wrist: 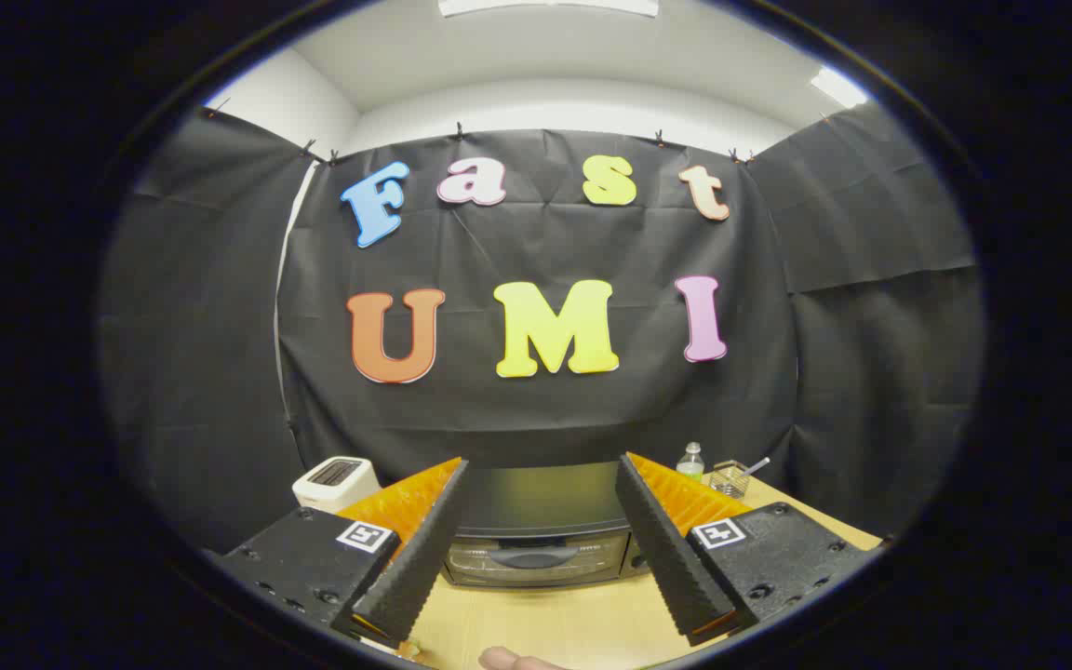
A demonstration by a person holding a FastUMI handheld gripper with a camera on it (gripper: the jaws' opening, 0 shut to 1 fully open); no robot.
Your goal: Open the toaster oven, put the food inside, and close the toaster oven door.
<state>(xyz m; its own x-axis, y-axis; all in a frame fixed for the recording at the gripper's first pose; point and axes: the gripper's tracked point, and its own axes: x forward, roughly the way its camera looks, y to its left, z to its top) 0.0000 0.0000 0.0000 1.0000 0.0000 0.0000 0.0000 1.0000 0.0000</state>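
Centrally, in the lower part of the frame, the toaster oven is seen standing on a light wooden table, its door shut and a dark handle running across the front. It is framed between the two fingers of the gripper, beyond their tips and not touched by them. The fingers are held wide apart, with nothing between them; their dark ridged pads face inward and orange backing is visible behind each. A square marker is fixed on the black body at the base of each finger. To the lower left, beside the oven, a white toaster is noted. To the lower right, behind the oven, a small clear bottle with a green label stands near a wire basket with a straw-like item in it. At the bottom edge, a pale rounded object is partly visible on the table; what it is cannot be told. No contact between gripper and any object is observed.
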